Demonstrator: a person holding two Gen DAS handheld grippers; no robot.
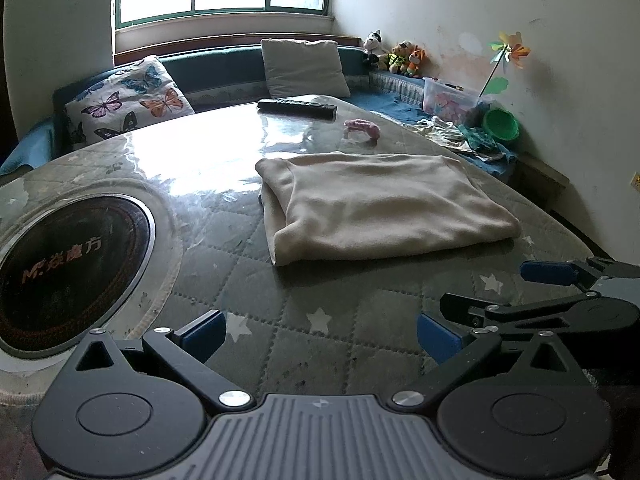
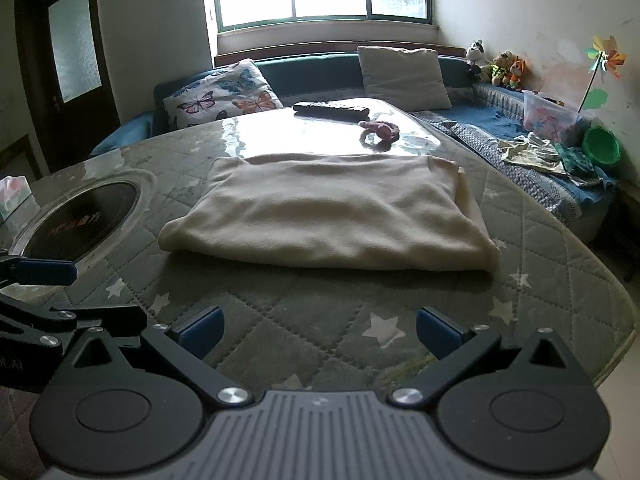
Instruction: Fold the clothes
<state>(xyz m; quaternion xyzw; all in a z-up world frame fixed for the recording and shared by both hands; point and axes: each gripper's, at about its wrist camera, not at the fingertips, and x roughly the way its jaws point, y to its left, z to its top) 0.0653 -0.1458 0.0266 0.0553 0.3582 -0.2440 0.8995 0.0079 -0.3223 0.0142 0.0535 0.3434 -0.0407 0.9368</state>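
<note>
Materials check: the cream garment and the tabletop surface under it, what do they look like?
Cream garment: soft knit or fleece by the look, matte and slightly fuzzy, with rounded, thick fold edges.
Tabletop: quilted grey-green fabric with star prints, apparently under a clear glossy sheet, plastic or glass, since window glare reflects off it.

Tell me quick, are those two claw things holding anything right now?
Left gripper: open, holding nothing.
Right gripper: open, holding nothing; the folded beige cloth lies ahead, untouched.

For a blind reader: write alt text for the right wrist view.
A folded cream garment lies on a quilted, star-patterned table, ahead of the open, empty right tongs. Beyond it lie a remote and pink toy.
</note>
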